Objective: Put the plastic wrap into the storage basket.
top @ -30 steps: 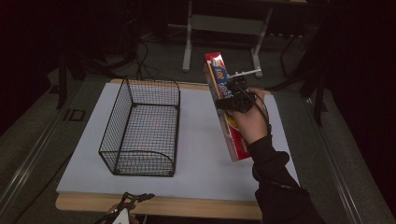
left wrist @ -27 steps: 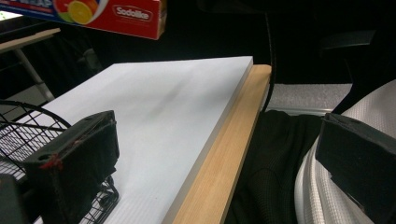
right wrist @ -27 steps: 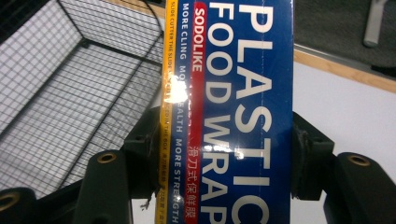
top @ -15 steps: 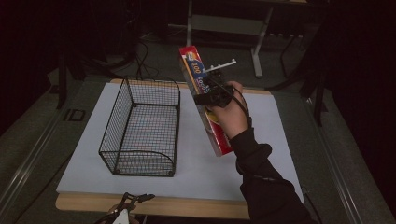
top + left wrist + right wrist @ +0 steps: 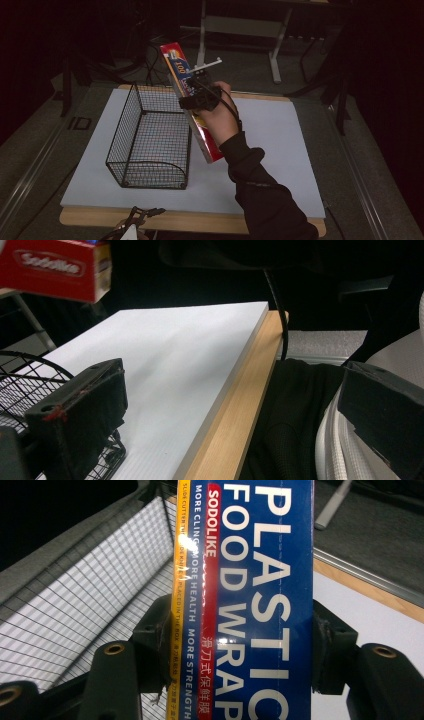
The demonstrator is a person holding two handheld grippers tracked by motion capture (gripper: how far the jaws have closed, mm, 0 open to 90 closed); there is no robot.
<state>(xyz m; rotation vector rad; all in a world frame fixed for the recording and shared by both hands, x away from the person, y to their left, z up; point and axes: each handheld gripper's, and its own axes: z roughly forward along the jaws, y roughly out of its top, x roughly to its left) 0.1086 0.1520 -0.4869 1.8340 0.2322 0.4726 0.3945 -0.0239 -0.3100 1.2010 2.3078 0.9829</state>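
The right gripper [image 5: 200, 95] clamps a long plastic wrap box [image 5: 192, 102], held slanted above the worktop [image 5: 280, 145], its upper end toward the far edge and its lower end toward the person. The box hangs just beside the right wall of the black wire basket [image 5: 150, 140], which stands on the worktop's white board. The left gripper [image 5: 132, 225] sits at the near edge.

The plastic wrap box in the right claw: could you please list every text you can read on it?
"PLASTIC FOOD WRAP": plastic wrap box, blue face.
"SODOLIKE": red stripe, same face.
"MORE CLING", "MORE HEALTH", "MORE STRENGTH": beside the stripe.
"Sodolike": box end, left claw view.
"100": box, high view.
Yellow-edge line and Chinese characters: too small to read.
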